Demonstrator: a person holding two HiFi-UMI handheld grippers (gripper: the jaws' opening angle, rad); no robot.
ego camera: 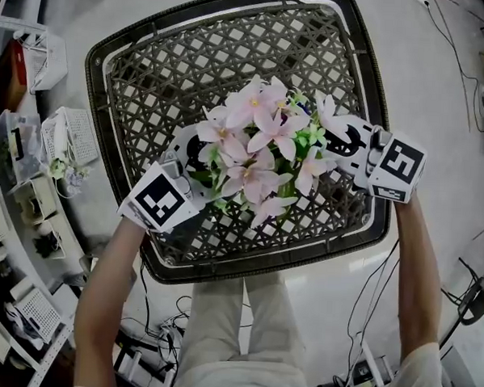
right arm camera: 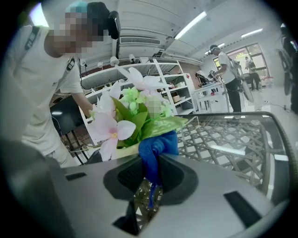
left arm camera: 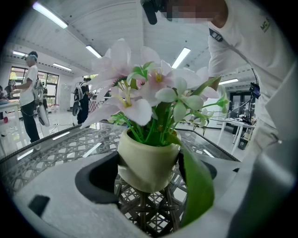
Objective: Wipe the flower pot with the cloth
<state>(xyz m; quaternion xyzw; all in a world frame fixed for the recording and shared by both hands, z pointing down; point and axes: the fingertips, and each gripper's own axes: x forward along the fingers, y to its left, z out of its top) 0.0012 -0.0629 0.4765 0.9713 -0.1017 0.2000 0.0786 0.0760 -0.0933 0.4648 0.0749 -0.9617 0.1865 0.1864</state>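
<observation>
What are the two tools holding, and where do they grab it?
The left tool grips the flower pot by its sides. The right tool pinches the blue cloth at a bunched fold.

On the table (ego camera: pixel 151 79) — flower pot (left arm camera: pixel 148 162), cloth (right arm camera: pixel 156 148) to its right.

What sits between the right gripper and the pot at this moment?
The blue cloth. It is pinched in the jaws of the right gripper and bunched up by the rim of the pot, under the leaves. The right gripper view shows this.

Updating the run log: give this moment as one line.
left tool: grips flower pot | right tool: grips cloth, at pot
</observation>
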